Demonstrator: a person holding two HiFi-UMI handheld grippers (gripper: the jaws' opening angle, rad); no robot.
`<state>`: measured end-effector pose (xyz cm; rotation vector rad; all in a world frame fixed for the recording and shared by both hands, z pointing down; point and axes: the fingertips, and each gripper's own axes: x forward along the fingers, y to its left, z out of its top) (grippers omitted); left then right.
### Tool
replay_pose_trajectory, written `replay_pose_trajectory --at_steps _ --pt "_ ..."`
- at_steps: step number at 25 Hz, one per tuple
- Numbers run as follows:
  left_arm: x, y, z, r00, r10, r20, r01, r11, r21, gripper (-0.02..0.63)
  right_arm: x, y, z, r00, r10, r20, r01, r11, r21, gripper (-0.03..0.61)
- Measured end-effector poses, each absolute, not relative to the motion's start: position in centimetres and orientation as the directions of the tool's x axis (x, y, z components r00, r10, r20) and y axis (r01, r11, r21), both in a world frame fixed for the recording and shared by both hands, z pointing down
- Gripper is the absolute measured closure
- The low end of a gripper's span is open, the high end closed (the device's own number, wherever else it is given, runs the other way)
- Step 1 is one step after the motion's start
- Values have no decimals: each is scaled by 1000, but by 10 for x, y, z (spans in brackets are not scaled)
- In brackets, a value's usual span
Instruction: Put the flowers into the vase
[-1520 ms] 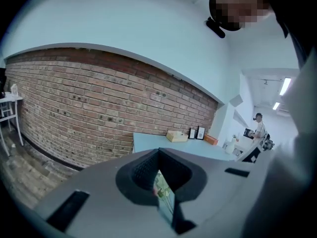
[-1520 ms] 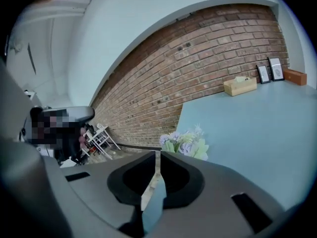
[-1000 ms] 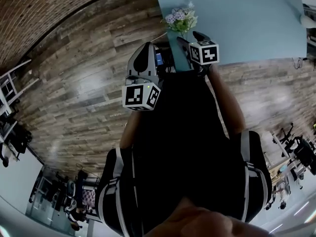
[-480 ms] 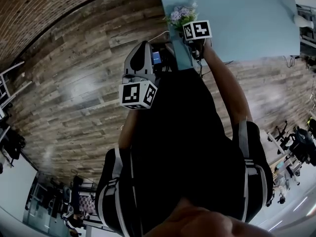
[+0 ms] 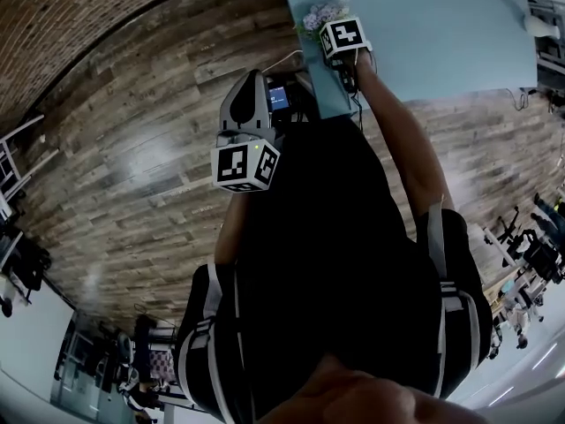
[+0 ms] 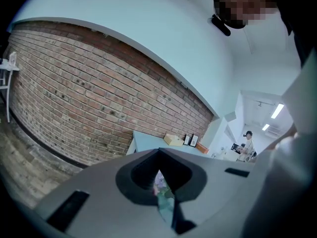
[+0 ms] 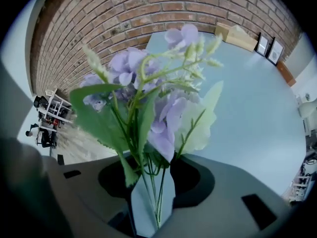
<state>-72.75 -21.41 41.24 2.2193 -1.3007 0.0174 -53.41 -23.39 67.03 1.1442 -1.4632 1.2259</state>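
Flowers (image 7: pixel 148 108): at the near edge of the worktop (image 5: pixel 441 34); blooms free, stems down in the jaw gap.
Right gripper (image 7: pixel 151 192): pointed steeply down at that worktop edge; jaws just been closing, now part-way in, stems between, worktop visible either side, not yet clamped.
Reason, as judged: low hold on the stems to spare the blooms.
Left gripper (image 6: pixel 161 182): short of the worktop edge, tips drawn together, empty; apparently kept in reserve.
Vase: not made out in any view.
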Motion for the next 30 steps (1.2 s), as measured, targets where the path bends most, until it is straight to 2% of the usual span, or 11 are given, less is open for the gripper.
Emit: replay_pose_trajectory --at_steps 5,9,13,17,21,26,30 --pt "-722 -215 414 529 -797 290 -811 -375 449 592 -532 -231 673 -213 -91 973 -975 82 -206 457" --pt "-723 -217 415 531 -795 292 -812 -380 443 592 -529 -231 667 -281 -112 953 -960 17 -281 472" --pt "-729 -218 417 525 -796 301 -819 -376 434 592 -527 -236 653 -372 -190 909 -918 -69 -390 476" --pt "-728 -220 419 529 -792 303 -819 -384 427 592 -522 -247 625 -423 -331 844 -871 -110 -479 476" --pt "-727 -220 417 537 -785 310 -817 -393 421 592 -522 -262 577 -427 -517 742 -836 -87 -542 476" --pt "-719 -224 413 573 -764 296 -795 -431 426 592 -517 -261 494 -373 -765 526 -803 -18 -595 475" --pt "-711 -233 411 617 -738 275 -764 -476 435 592 -515 -240 433 -294 -886 358 -817 38 -576 474"
